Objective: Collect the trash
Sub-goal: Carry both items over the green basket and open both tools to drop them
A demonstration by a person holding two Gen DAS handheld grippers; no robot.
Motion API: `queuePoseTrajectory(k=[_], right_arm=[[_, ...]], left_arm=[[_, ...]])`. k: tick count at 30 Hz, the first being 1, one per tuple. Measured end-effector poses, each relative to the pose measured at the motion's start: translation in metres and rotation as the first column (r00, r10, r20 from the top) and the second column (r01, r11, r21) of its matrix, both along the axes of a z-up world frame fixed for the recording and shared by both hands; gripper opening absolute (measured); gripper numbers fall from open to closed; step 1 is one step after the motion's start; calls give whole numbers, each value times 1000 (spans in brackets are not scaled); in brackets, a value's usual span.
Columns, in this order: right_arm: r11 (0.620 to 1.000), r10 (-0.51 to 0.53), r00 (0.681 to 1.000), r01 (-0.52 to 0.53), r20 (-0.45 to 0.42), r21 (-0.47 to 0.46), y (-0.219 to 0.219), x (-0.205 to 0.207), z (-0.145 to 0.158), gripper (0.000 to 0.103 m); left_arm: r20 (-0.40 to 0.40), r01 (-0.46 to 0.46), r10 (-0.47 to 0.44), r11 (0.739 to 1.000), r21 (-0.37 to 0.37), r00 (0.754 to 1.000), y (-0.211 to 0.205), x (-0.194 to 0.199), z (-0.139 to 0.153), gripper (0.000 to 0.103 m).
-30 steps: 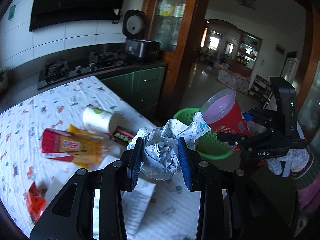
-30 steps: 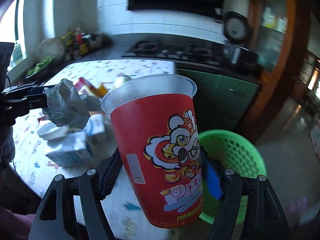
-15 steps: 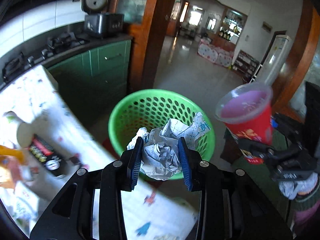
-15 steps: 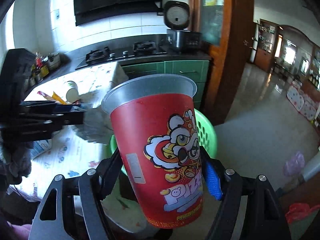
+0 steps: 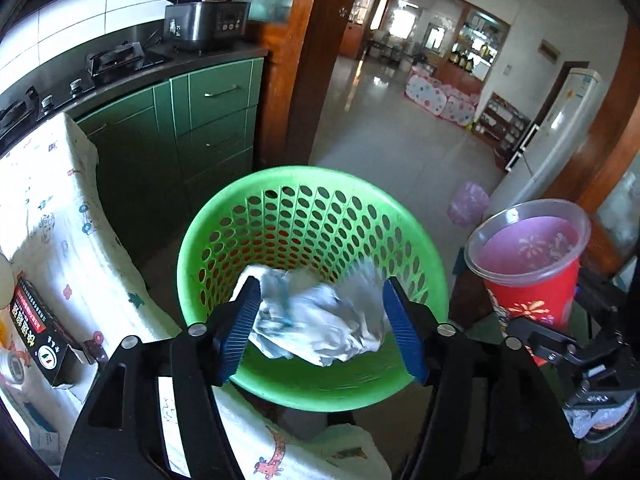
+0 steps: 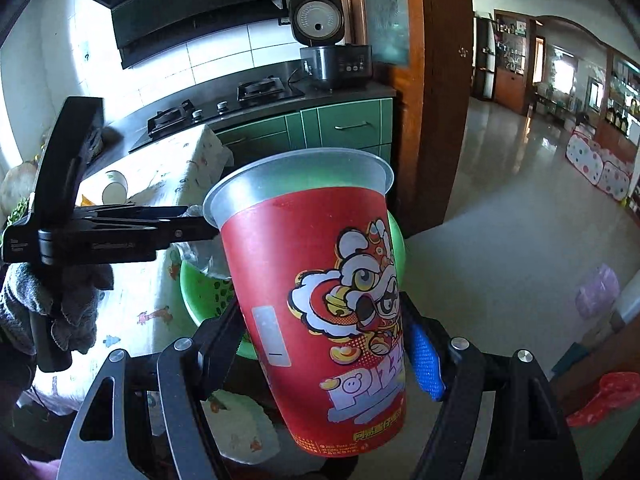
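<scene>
Since L gripper [image 5: 322, 322] hangs over green basket [image 5: 434, 256], fingers spread, paper wad [image 5: 320, 324] drops in; R gripper [image 6: 326, 350] clamps red cup [image 6: 316, 280] beside, prob. next.

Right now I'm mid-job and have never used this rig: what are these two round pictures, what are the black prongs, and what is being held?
Each picture comes from a fisheye camera fixed on a hand-held gripper, looking forward along its two black fingers; a person carries one gripper in each hand.

In the left wrist view, the left gripper has its jaws spread over the green basket. The crumpled paper sits between the blue pads, blurred, apparently dropping in.

In the right wrist view, the right gripper is clamped on a red Pizza Hut cup, held upright beside the basket.

On the left is a table with a patterned cloth. On it lie more trash: a dark box and a tipped white cup.
</scene>
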State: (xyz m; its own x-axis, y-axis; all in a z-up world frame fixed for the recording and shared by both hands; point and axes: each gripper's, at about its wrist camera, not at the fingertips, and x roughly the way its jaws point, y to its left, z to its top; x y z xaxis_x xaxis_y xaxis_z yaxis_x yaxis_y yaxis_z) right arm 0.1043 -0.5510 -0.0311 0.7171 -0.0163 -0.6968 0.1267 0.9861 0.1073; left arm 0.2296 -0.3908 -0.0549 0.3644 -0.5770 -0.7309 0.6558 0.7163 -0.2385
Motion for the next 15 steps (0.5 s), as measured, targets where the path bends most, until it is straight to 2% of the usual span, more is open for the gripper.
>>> queuePoseTrajectory(k=[2, 8, 15], right_arm=[[1000, 3, 1000, -3, 1, 13, 3, 5, 1, 71], [1000, 18, 1000, -18, 10, 7, 10, 14, 4, 71], [999, 39, 999, -39, -3, 6, 20, 36, 2, 71]], left_arm=[[-9, 5, -5, 1000, -26, 1000, 5, 1, 1, 69], [19, -28, 28, 999, -21, 999, 25, -10, 13, 70], [59, -70, 72, 997, -32, 996, 68, -38, 36, 70]])
